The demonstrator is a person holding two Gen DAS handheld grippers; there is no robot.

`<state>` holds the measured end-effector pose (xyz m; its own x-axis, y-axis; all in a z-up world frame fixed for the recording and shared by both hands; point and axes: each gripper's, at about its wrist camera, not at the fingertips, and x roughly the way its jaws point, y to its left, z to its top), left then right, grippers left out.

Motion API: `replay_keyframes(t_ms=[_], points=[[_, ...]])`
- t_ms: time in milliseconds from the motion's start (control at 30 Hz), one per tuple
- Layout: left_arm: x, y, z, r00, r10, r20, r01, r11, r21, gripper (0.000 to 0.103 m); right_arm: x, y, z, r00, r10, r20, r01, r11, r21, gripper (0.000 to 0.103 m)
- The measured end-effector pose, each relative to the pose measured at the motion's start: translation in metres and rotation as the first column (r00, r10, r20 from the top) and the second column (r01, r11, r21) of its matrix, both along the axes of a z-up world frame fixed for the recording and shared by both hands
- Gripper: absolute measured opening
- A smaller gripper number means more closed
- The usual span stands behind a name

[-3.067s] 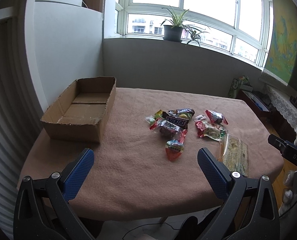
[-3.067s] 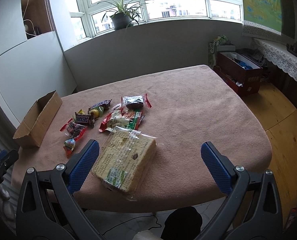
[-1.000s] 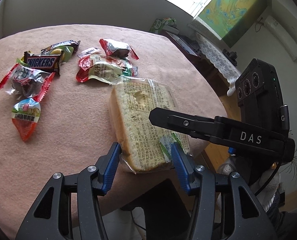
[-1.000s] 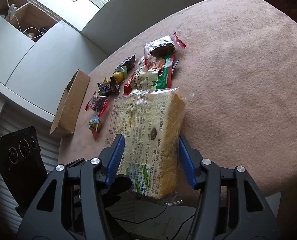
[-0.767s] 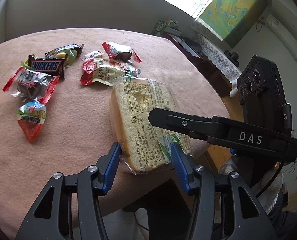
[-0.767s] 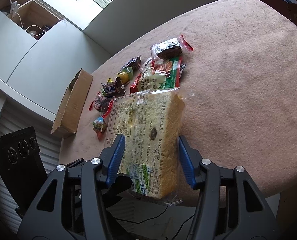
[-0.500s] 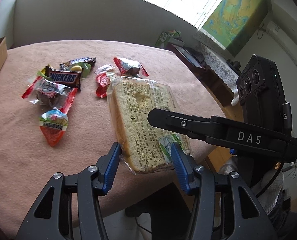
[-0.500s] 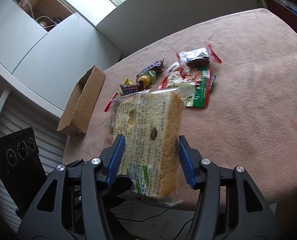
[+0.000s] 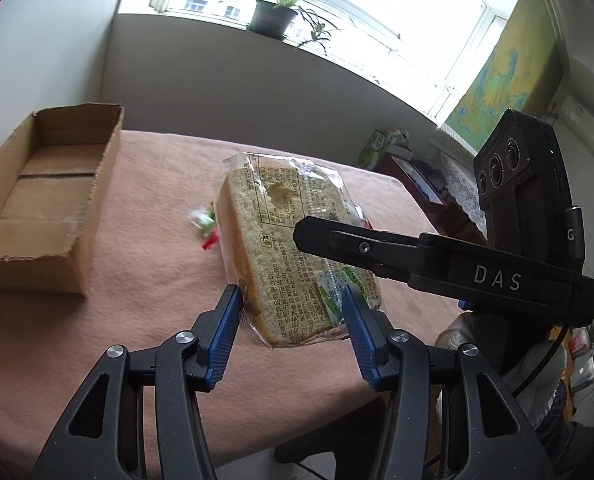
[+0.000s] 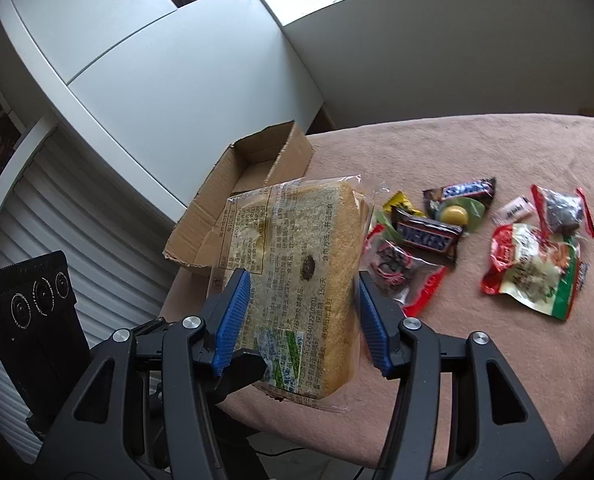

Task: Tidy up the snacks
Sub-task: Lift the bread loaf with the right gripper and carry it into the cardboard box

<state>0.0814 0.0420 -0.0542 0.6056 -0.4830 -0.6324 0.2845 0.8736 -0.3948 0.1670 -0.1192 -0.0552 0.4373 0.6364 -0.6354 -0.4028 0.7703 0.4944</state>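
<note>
Your fingers (image 9: 227, 322) on the left gripper (image 9: 293, 320) are pinching the near end of the bagged bread loaf (image 9: 285, 240), half-closed; your right gripper (image 10: 303, 312) is clamping it likewise. You are carrying it clear of the tablecloth (image 9: 137, 208), apparently toward the cardboard box (image 9: 37, 200) at ten o'clock. Next, keep both grips even while lowering it inside.

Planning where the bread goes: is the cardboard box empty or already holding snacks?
Empty as far as shown. The cardboard box shows only its bare flaps in the left wrist view; the bagged bread blocks part of it in the right wrist view.
</note>
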Motion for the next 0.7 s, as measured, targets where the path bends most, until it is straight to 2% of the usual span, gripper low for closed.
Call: replay_keyframes(t_ms=[400,700], points=[[0.021,0.087,0.011,0.984,0.173,0.039,-0.173,0.985,-0.005,0.051,0.042,0.117,0.017,0.986,0.161,0.034,-0.159,0.986,-0.045,0.056],[0.038,0.141,0.003,0.967,0.256,0.023,-0.256,0.967,0.007,0.051,0.069,0.168,0.002,0.974,0.226,-0.002,-0.225,0.972,-0.060,0.056]])
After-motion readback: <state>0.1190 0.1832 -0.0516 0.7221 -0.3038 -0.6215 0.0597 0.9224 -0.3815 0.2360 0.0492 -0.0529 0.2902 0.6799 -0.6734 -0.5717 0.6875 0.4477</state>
